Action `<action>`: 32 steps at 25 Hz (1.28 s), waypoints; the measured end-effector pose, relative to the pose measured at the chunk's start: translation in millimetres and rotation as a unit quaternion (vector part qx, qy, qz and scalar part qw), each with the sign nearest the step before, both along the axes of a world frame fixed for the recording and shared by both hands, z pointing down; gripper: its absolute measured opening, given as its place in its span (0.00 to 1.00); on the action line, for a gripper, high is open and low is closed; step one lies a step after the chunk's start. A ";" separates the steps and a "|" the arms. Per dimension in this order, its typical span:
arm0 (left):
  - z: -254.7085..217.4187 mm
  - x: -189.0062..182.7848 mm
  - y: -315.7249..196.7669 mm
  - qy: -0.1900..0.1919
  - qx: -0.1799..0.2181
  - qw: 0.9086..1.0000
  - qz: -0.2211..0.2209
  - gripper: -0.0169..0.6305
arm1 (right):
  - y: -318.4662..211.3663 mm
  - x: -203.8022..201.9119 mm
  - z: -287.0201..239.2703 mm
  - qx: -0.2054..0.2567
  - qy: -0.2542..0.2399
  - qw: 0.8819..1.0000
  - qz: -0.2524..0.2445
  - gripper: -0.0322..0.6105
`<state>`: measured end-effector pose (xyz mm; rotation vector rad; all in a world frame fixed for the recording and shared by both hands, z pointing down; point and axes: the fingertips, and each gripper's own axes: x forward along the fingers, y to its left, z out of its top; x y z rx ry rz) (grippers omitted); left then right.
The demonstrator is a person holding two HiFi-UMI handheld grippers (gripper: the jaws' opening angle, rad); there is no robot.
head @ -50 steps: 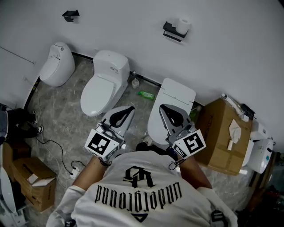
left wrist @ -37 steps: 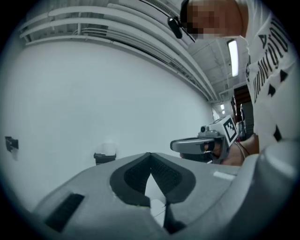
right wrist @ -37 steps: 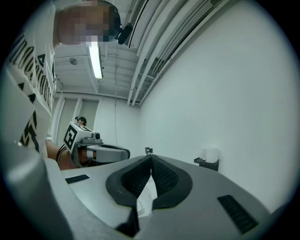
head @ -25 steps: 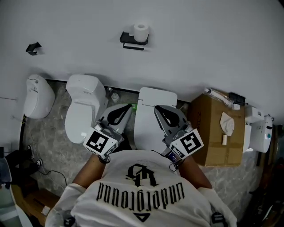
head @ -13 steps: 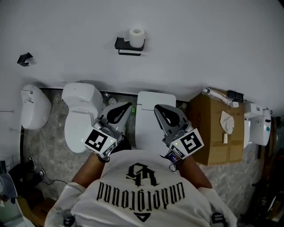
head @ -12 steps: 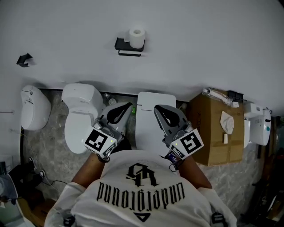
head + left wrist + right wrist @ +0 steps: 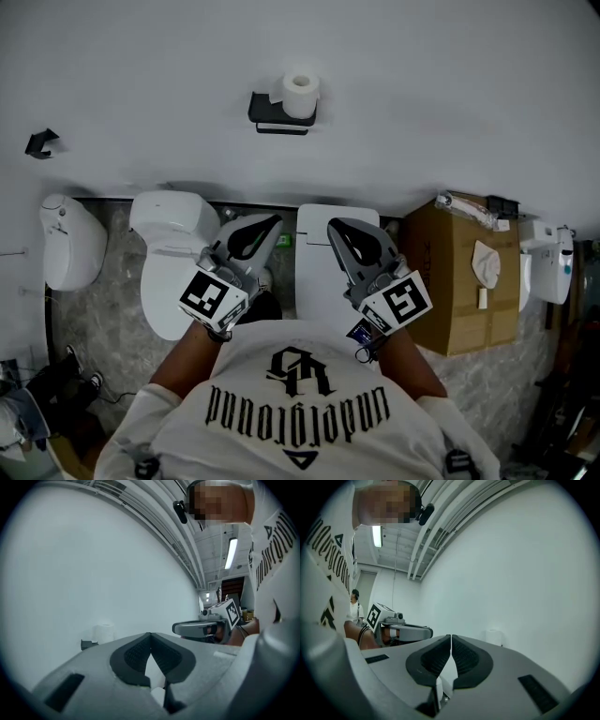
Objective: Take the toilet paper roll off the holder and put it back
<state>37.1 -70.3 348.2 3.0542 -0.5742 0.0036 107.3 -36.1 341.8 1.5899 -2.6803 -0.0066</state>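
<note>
Most of what lies ahead of the jaws is bare white wall [image 7: 450,94], with two toilets [image 7: 161,291] on the floor below them and a cardboard box [image 7: 466,281] off to the right of the right jaws. Both tools are held level, side by side, tips toward the wall. The left gripper [image 7: 272,221] has its jaws closed tip to tip with nothing between them, and the right gripper [image 7: 334,225] is likewise pressed together and empty. Well beyond the tips, up on the wall, is the small black holder [image 7: 270,112]. The toilet paper roll [image 7: 301,92] appears to stand on end on top of it, core opening upward. It sits a little left of where the left jaws aim and a little right of where the right jaws aim, well apart from both. I judge the roll light and soft: the wound paper gives under pressure and the card core can crush, so a gentle pinch should do. It is not slippery, though a loose tail may unwind. A good hold would be across the outer wall at mid-height with widely opened jaws, or with one jaw down the core.
</note>
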 end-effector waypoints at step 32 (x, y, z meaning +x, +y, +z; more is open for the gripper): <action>14.0 19.0 -180.5 -0.009 -0.026 0.996 0.085 0.05 | -203.5 22.1 18.7 -0.044 -0.021 0.994 0.099 0.38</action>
